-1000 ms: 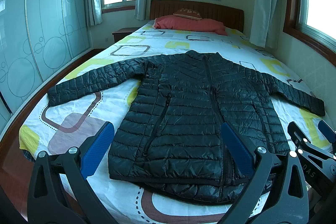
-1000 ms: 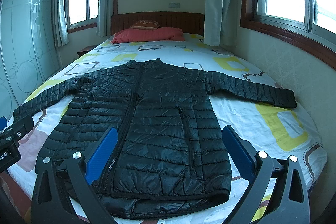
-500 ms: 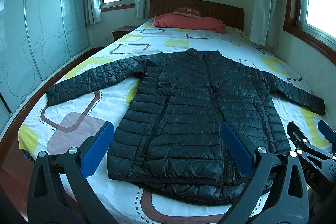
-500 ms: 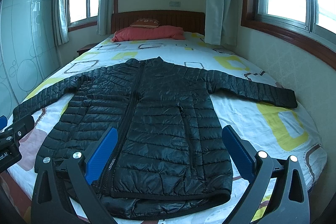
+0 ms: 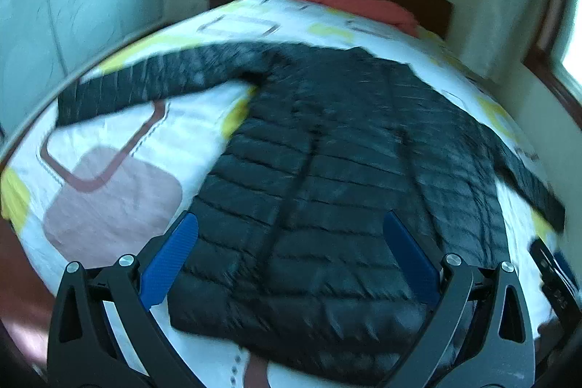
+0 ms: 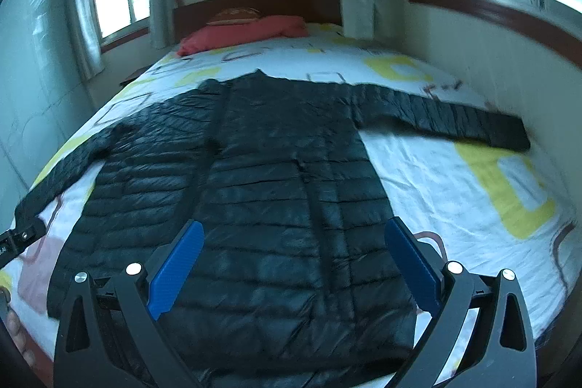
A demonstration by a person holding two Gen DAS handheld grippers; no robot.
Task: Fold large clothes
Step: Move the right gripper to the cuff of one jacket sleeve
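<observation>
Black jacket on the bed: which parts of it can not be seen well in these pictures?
- Black jacket, left wrist view: the quilting is motion-blurred.
- Hem, right wrist view: its near corners are hidden behind the right tongs.
- Underside: hidden against the bed sheet in both views.
- Zipper pull: too small and blurred.

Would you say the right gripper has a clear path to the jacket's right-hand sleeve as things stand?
Probably yes. The right gripper is open and empty, and the sleeve lies flat on the bedsheet with nothing over it, though it sits well ahead.
</observation>
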